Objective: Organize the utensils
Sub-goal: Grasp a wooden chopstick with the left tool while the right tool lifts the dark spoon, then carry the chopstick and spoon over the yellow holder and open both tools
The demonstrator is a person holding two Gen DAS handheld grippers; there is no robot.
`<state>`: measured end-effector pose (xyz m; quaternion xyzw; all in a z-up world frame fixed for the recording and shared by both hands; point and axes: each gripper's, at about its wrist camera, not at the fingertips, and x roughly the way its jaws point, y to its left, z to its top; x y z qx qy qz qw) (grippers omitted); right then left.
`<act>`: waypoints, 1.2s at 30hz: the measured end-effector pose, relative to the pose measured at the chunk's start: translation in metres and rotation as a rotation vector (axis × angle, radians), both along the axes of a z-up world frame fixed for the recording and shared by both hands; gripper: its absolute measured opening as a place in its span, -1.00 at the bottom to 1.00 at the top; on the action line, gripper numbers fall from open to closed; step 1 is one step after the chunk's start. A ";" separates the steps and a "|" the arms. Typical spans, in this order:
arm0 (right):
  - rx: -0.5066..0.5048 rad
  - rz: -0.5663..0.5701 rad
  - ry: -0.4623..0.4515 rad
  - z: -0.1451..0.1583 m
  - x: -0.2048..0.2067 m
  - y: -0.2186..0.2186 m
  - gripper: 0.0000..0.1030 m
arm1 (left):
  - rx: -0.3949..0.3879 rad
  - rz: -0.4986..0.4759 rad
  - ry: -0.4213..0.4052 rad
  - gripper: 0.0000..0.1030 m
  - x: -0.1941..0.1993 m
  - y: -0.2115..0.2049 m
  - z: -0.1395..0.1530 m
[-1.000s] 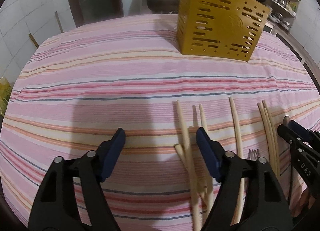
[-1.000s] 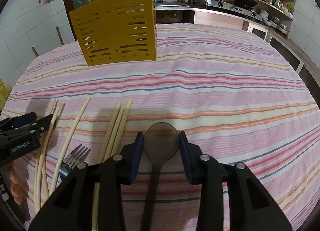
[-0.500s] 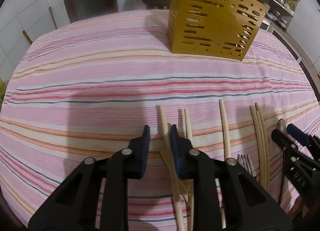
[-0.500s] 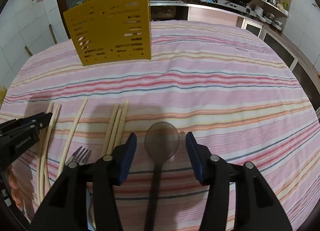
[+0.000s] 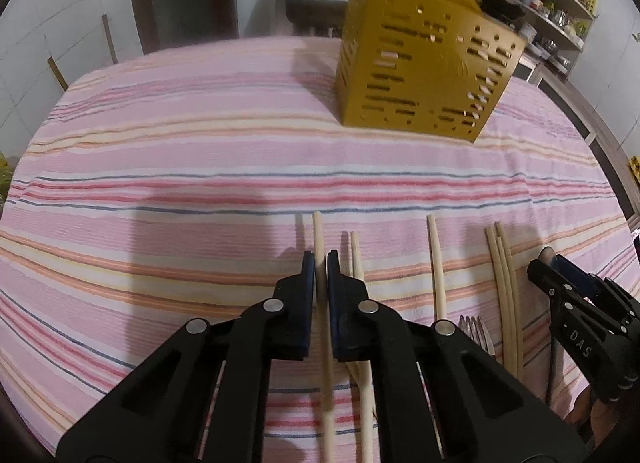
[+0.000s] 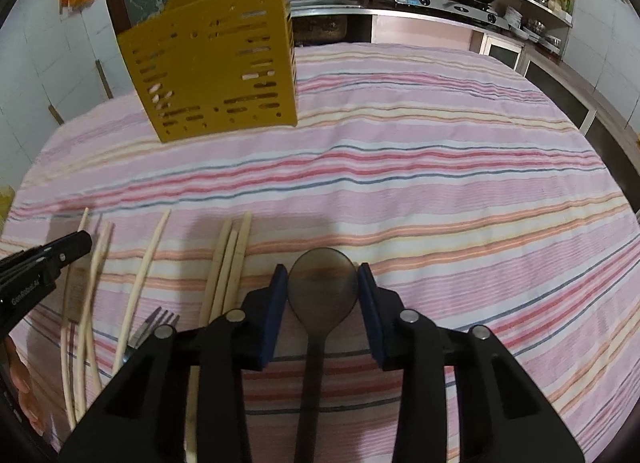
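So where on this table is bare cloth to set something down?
Free: the broad band of striped cloth between the yellow holder and the utensil row, plus everything right of the dark spoon. Crowded: the near left, with chopsticks and fork.

Left tool (image 5: pixel 319 275) clamped on one pale chopstick (image 5: pixel 325 343), yellow slotted holder (image 5: pixel 416 75) beyond on striped cloth (image 5: pixel 200 183).

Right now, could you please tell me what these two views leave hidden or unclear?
- Yellow holder: its inside is hidden by its walls in both views.
- Fork: its handle is covered by the left tool, left view.
- Dark spoon: its handle end is cut off by the bottom edge, right view.
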<state>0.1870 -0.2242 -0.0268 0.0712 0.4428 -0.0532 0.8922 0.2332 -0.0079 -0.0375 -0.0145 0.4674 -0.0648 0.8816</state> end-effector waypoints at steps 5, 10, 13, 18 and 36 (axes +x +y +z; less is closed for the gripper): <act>0.026 0.008 -0.061 0.010 -0.007 -0.003 -0.30 | -0.025 0.021 -0.041 -0.92 -0.011 0.012 0.013; 0.059 0.018 -0.180 0.030 -0.021 -0.006 -0.30 | -0.053 0.058 -0.141 -0.92 -0.033 0.027 0.037; 0.047 0.031 -0.259 0.042 -0.032 -0.002 -0.30 | -0.057 0.079 -0.209 -0.92 -0.048 0.033 0.052; 0.026 0.056 -0.364 0.058 -0.049 0.004 -0.30 | -0.047 0.107 -0.308 -0.92 -0.077 0.040 0.069; -0.045 0.089 -0.513 0.081 -0.083 0.014 -0.30 | -0.059 0.137 -0.507 -0.92 -0.142 0.057 0.098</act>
